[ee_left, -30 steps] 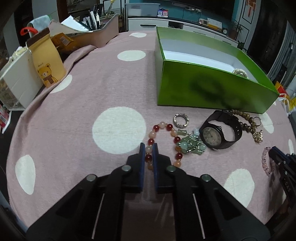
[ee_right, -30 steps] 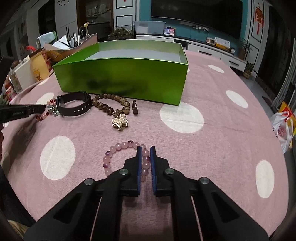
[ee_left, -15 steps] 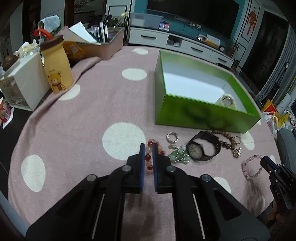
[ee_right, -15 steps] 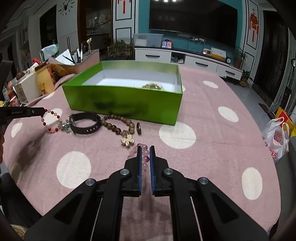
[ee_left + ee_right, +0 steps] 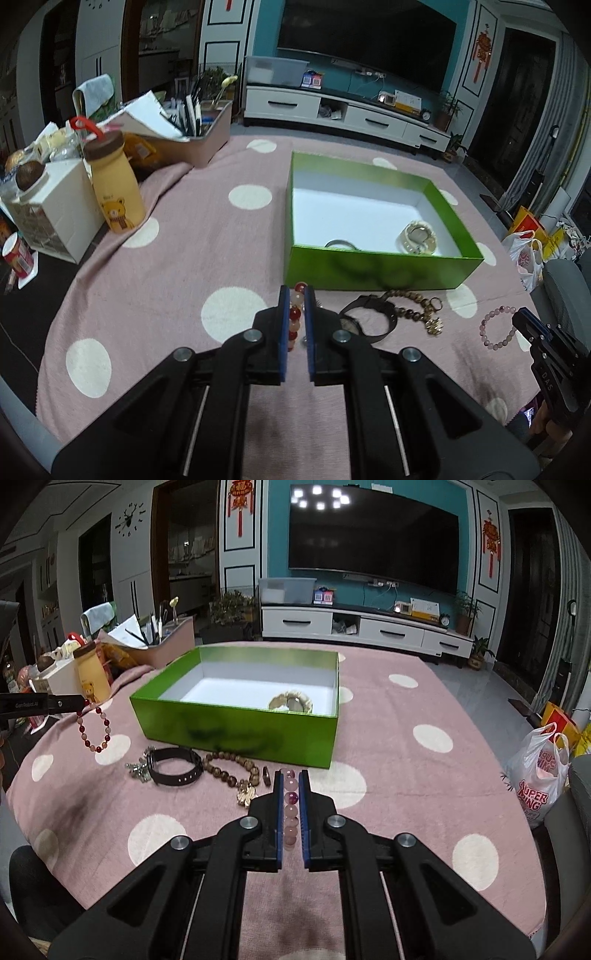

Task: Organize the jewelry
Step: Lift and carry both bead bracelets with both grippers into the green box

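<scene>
- Gripping a red-and-cream bead bracelet point(image 5: 295, 314) between its blue pads, the left tool point(image 5: 294, 295) hangs above the pink polka-dot worktop point(image 5: 177, 266) in the left wrist view, jaws narrowed onto the beads. Just ahead of its tips and slightly right stands an open green box point(image 5: 373, 267) with a pale bangle point(image 5: 417, 236) and a thin ring-shaped piece point(image 5: 340, 243) on its white floor. Right of the tool, on the cloth, lie a black wristwatch point(image 5: 369, 317) and a brown wooden bead strand point(image 5: 413, 301) ending in a gold charm. Further right, the right tool point(image 5: 524, 321) holds a pale pink bead bracelet point(image 5: 496, 330) off its tip. Far left stands a yellow bear bottle point(image 5: 116, 184).
- Clamping the pink bead bracelet point(image 5: 290, 805) in a line between its pads, the right tool point(image 5: 290, 775) shows narrow jaws in the right wrist view. Ahead of it sits the green box point(image 5: 240, 734), the bangle point(image 5: 291, 701) inside near the front right corner. Left of the tips lie the wooden bead strand point(image 5: 229, 770), the black wristwatch point(image 5: 173, 766) and a small silvery charm cluster point(image 5: 137, 770). Far left, the left tool point(image 5: 79, 701) holds the red-and-cream bracelet point(image 5: 94, 729), which dangles as a loop clear of the worktop point(image 5: 406, 775).
</scene>
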Tool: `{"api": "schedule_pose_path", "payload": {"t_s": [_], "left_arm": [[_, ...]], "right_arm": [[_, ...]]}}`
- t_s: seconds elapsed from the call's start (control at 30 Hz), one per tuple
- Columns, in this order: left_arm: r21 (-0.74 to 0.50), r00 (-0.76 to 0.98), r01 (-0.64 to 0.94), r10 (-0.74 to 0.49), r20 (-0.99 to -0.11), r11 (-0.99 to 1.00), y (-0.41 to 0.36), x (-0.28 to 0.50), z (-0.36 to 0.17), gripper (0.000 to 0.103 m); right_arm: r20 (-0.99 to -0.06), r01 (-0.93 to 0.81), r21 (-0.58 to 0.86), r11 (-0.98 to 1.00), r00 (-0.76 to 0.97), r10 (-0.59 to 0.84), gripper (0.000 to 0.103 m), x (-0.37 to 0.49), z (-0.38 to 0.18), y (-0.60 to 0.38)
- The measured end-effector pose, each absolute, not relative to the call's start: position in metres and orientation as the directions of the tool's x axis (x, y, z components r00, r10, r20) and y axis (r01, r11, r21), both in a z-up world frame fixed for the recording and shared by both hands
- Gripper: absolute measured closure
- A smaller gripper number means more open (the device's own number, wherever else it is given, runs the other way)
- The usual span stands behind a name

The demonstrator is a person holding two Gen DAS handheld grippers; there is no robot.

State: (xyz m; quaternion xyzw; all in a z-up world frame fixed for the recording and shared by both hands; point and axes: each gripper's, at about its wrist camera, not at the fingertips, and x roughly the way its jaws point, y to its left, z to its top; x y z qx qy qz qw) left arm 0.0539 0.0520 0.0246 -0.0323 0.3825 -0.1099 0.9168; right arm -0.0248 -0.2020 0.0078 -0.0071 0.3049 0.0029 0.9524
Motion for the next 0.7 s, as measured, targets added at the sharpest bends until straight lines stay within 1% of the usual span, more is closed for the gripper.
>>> {"api": "schedule_pose_path", "payload": {"t_s": [0.7], "left_arm": [[-0.110,0.702,0.254,-0.261,-0.662,0.961,0.012,0.060,0.054,0.096]], "right_arm": [[-0.493,-0.002,0.017,1.000,0.870,0.010,0.096,-0.012,0.040,-0.213]]}}
